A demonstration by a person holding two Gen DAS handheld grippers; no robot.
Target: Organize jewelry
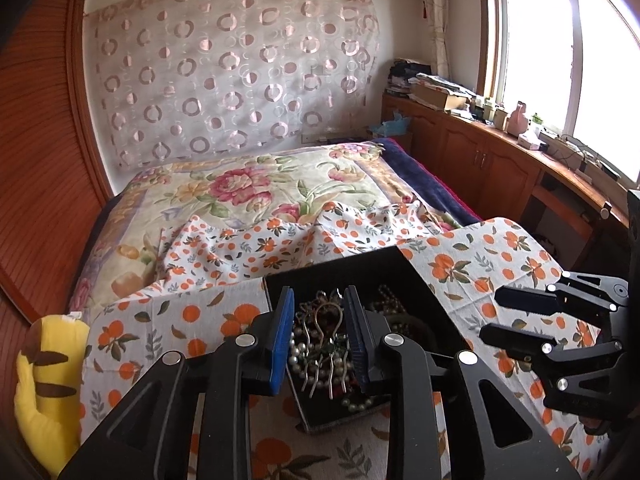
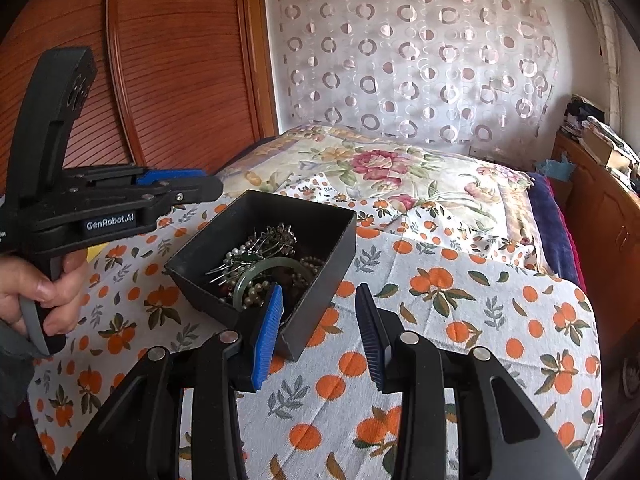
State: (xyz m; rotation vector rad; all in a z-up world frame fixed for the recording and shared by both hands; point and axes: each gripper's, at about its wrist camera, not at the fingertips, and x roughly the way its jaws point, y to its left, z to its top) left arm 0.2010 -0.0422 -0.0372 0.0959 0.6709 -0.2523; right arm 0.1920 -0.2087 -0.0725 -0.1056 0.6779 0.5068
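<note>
Jewelry [image 2: 260, 264] sits in a tangled heap inside a black box [image 2: 336, 240]. The box rests on a cloth [image 2: 460, 320] printed with oranges, which is spread over the near end of a bed. In the heap I can pick out a green bangle [image 2: 264, 270], strings of pearls [image 1: 296, 356] and a metal hair comb [image 1: 326, 344] with wavy prongs lying on top.

My left gripper [image 1: 318, 290] hangs above the box and looks down into it. Its jaws stand at a narrow gap. From its own camera the comb shows between the blue pads, but I see nothing pinched there. From the right camera nothing shows between its fingers. A hand [image 2: 36, 292] grips its handle at the left edge of that view.

My right gripper [image 2: 319, 288] is at the near right corner of the box, jaws moderately wide and holding nothing. Its left pad shows in front of the near corner of the box, and its right pad is over bare cloth, clear of the wall. Whether the left pad touches the box, I cannot tell.

A yellow plush [image 1: 48, 380] lies off the left edge of the cloth.
</note>
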